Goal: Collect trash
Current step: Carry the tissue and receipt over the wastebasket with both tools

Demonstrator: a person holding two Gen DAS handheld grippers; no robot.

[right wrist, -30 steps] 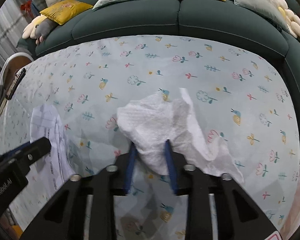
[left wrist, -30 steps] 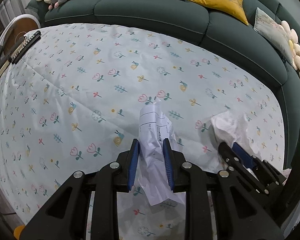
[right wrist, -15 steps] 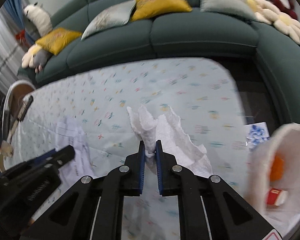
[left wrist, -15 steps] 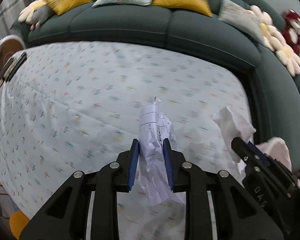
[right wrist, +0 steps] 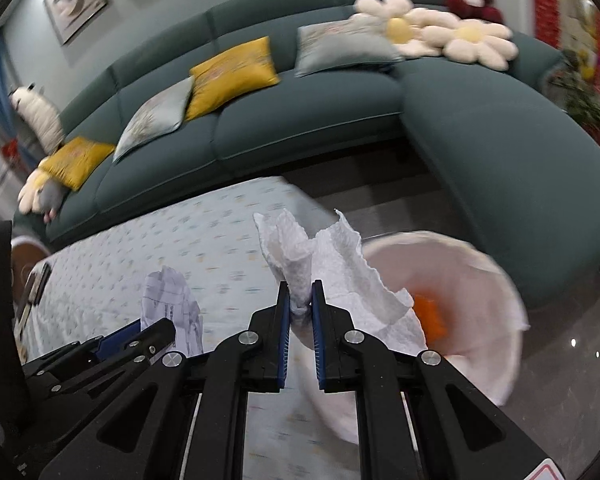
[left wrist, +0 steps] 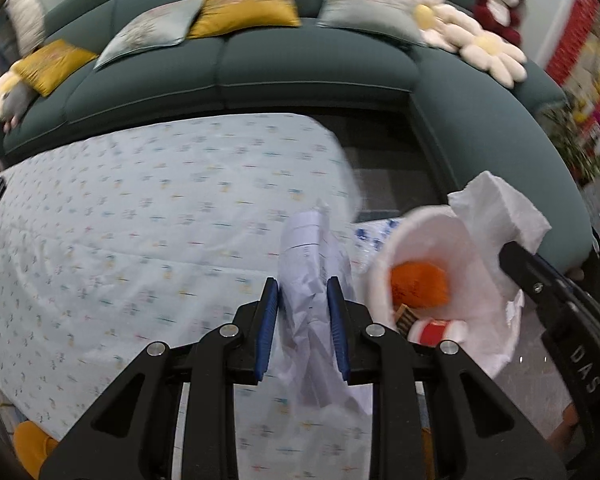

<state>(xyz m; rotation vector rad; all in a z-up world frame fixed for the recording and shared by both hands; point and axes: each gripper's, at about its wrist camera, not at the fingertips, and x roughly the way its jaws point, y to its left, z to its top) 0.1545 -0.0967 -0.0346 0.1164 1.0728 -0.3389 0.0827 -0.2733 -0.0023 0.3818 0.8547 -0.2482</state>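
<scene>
We see two pieces of trash, each held above a table covered in a floral tablecloth (left wrist: 140, 216). The crumpled printed paper (left wrist: 306, 264) stands upright between the blue pads (left wrist: 269, 332) of the left gripper (left wrist: 303, 332), whose fingers are clamped against both of its sides; its lower end hangs below the pads. From the right wrist view, the same paper (right wrist: 172, 304) projects from that gripper at lower left.

The white paper towel (right wrist: 324, 276) is pinched at its lower fold by the right gripper (right wrist: 300, 336), whose fingers are nearly together with the towel squeezed between them. Its free edges fan upward and to the right, partly in front of the bin. From the left wrist view, the towel (left wrist: 500, 212) rises above the far rim of the bin, held by the right gripper (left wrist: 540, 276).

The white-lined trash bin (left wrist: 380, 280) sits beside the right edge of the table, on a glossy grey floor (right wrist: 572, 344). Inside it we see an orange item (left wrist: 418, 284) and a red-and-white object (left wrist: 436, 330); neither can be identified further.

Beyond the table, a dark green sofa (left wrist: 300, 68) curves around the room. It carries yellow cushions (left wrist: 244, 8), grey cushions (left wrist: 152, 36), daisy-shaped pillows (left wrist: 460, 36) and a red plush toy (left wrist: 498, 0).
</scene>
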